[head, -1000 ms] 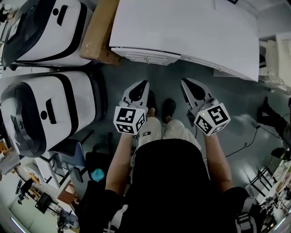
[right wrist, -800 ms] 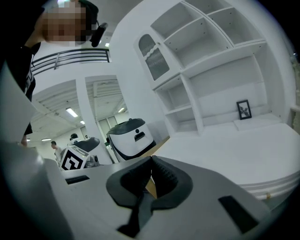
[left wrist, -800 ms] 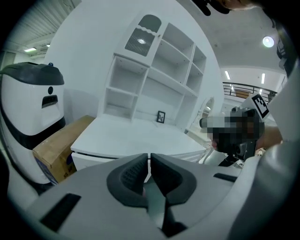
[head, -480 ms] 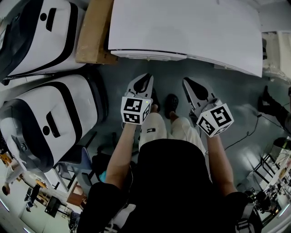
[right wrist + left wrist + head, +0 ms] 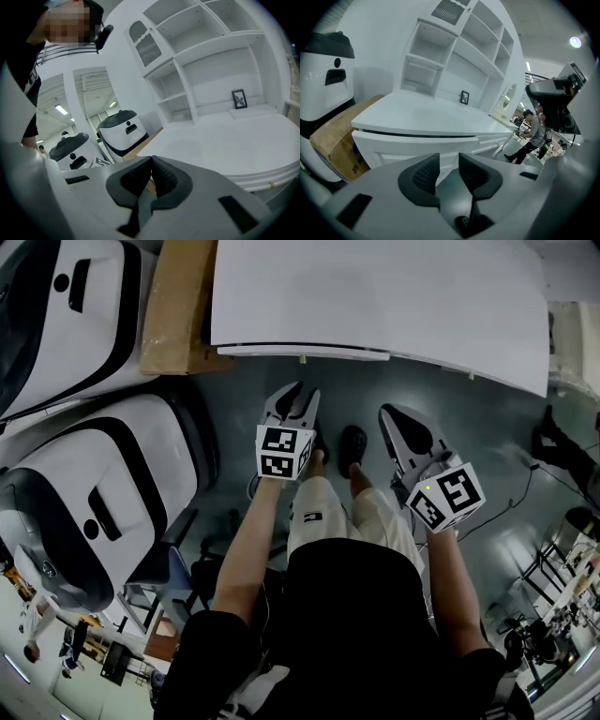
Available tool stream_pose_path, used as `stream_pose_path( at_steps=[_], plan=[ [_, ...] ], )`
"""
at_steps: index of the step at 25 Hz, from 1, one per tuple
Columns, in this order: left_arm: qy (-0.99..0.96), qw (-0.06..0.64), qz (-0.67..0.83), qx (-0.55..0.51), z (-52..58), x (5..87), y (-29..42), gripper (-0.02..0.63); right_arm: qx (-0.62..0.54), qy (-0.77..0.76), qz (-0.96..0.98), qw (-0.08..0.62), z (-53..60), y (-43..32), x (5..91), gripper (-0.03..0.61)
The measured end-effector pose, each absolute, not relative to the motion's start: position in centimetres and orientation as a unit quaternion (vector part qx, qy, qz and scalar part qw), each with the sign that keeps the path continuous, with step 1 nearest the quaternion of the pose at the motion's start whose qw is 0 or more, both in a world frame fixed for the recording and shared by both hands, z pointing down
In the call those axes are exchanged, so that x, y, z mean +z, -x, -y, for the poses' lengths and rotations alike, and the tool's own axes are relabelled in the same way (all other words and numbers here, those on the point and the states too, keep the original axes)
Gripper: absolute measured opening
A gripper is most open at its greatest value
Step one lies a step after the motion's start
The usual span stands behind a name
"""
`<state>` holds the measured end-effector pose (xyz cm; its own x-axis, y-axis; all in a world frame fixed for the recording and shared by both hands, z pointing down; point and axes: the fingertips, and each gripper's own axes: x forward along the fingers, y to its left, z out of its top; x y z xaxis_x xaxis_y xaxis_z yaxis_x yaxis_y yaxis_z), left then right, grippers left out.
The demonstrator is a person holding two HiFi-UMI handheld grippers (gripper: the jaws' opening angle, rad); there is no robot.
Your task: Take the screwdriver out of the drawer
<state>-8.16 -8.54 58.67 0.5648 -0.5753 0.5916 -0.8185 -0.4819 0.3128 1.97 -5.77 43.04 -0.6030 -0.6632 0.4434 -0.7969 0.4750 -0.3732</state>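
A white desk (image 5: pixel 375 296) fills the top of the head view, and its drawer (image 5: pixel 300 352) is closed; no screwdriver shows in any view. My left gripper (image 5: pixel 298 392) hangs over the grey floor just short of the drawer front. In the left gripper view the drawer front (image 5: pixel 412 143) lies straight ahead, and the left gripper (image 5: pixel 449 157) has its jaws opening with nothing between them. My right gripper (image 5: pixel 394 416) hangs beside it, further from the desk. In its own view the right gripper (image 5: pixel 151 161) is shut and empty, pointing over the desk top (image 5: pixel 225 145).
Two large white-and-black machines (image 5: pixel 103 484) and a cardboard box (image 5: pixel 173 306) stand left of the desk. An open shelf unit (image 5: pixel 454 56) with a small picture frame (image 5: pixel 464 97) rises above it. The person's shoes (image 5: pixel 352 446) are between the grippers. Cables (image 5: pixel 525 512) lie at right.
The left gripper's jaws have parted from shut. Both grippers have sunk and come closer to the desk front, the left one more.
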Motion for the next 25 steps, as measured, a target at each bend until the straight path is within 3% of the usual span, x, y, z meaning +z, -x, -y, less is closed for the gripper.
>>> stream_pose_path(
  at_steps=[8, 25],
  plan=[
    [-0.821, 0.297, 0.434, 0.225, 10.6, 65.1, 8.7, 0.166, 0.293, -0.435, 0.841, 0.129, 6.3, -1.9, 45.6, 0.017],
    [-0.789, 0.310, 0.465, 0.254, 14.6, 73.4, 8.4, 0.173, 0.324, -0.451, 0.821, 0.136, 6.2, -2.5, 49.0, 0.017]
  ],
)
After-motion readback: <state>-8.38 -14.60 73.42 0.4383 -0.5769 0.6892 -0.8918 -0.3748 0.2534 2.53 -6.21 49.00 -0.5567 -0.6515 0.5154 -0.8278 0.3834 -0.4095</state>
